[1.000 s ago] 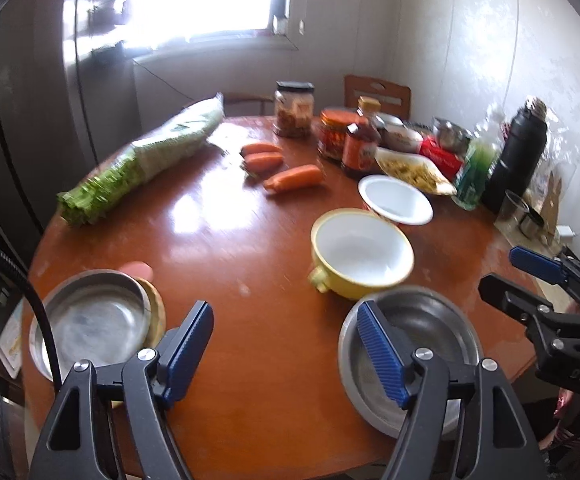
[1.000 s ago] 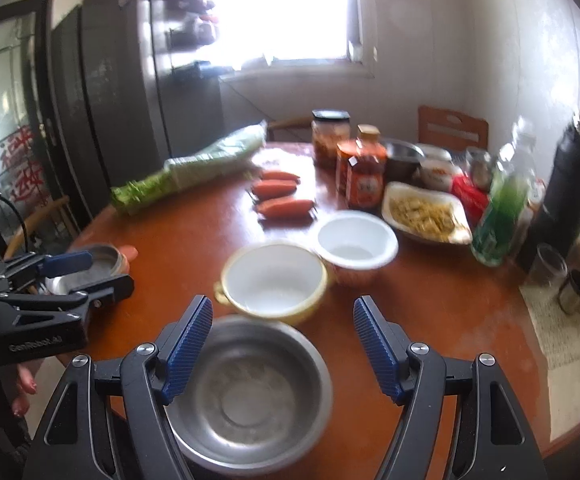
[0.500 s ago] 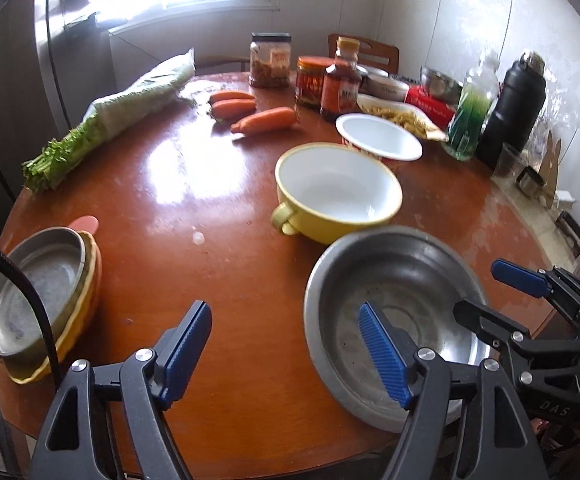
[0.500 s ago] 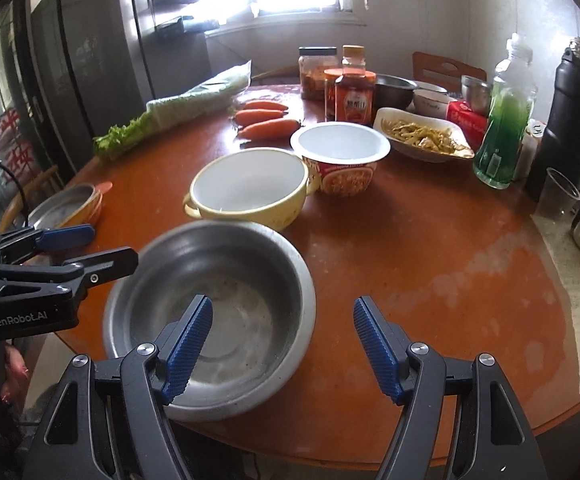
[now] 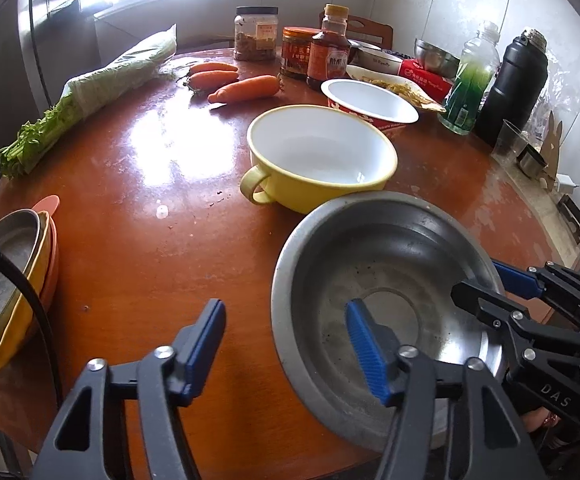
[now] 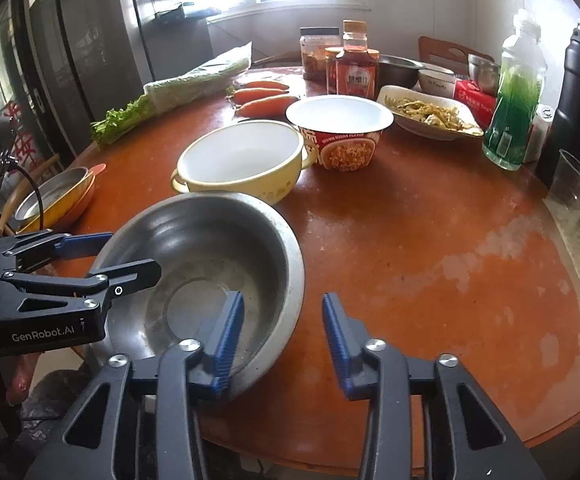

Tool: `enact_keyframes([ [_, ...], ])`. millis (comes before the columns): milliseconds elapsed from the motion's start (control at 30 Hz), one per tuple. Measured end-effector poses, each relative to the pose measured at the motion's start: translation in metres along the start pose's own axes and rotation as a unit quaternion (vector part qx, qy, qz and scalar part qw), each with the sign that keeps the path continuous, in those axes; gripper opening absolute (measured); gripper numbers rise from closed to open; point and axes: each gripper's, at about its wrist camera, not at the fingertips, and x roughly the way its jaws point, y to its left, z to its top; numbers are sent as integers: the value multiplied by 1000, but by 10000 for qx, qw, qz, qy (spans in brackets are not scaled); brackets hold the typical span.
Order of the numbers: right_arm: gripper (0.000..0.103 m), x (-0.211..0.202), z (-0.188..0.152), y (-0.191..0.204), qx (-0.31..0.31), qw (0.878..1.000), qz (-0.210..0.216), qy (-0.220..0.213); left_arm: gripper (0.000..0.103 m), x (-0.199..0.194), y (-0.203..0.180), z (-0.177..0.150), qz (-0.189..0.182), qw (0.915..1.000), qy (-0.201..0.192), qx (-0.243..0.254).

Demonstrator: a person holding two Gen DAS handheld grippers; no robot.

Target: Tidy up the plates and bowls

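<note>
A large steel bowl point(image 5: 386, 280) point(image 6: 217, 248) sits at the near edge of the round wooden table. My left gripper point(image 5: 285, 344) is open, its right finger inside the bowl and the near-left rim between the jaws. My right gripper point(image 6: 281, 332) is open, straddling the bowl's near-right rim; it shows in the left wrist view point(image 5: 490, 284), and the left one in the right wrist view point(image 6: 125, 252). A yellow two-handled bowl point(image 5: 322, 156) point(image 6: 241, 160) stands behind. A stack of plates topped by a steel one point(image 5: 9, 280) point(image 6: 57, 196) sits at the left edge.
A white noodle cup point(image 6: 340, 136) stands behind the yellow bowl. Carrots point(image 5: 229, 82), bagged greens point(image 5: 89, 92), jars and a sauce bottle point(image 6: 356, 64), a dish of food point(image 6: 430, 114), a green bottle point(image 6: 516, 92) and a black flask point(image 5: 514, 84) crowd the far half.
Both grippers have moved down and in toward the steel bowl. Their jaws now straddle its rim from either side. The bowl has not moved.
</note>
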Motion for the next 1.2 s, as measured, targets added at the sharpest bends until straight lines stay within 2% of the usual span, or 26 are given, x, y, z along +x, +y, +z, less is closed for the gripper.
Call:
enact_keyframes([
  [33, 36, 0, -1, 1, -28, 10000, 25, -9, 53, 1, -1, 0, -2, 10000, 14, 5],
  [100, 32, 0, -1, 4, -72, 10000, 61, -11, 34, 3, -2, -2, -60, 10000, 43, 26],
  [167, 31, 0, -1, 8, -127, 9999, 70, -14, 24, 6, -4, -4, -92, 9999, 83, 64],
  [333, 30, -2, 2, 16, -221, 9997, 45, -15, 23, 0, 1, -7, -105, 9999, 32, -17],
  [700, 31, 1, 9, 53, -543, 9982, 258, -5, 24, -26, 30, -17, 165, 9997, -136, -148],
  [933, 31, 13, 14, 69, -651, 9972, 365, 64, 24, -18, 49, -18, 271, 9991, -53, -309],
  [1200, 31, 22, 20, 68, -598, 9975, 350, 114, 24, -8, 51, -13, 270, 9992, -30, -304],
])
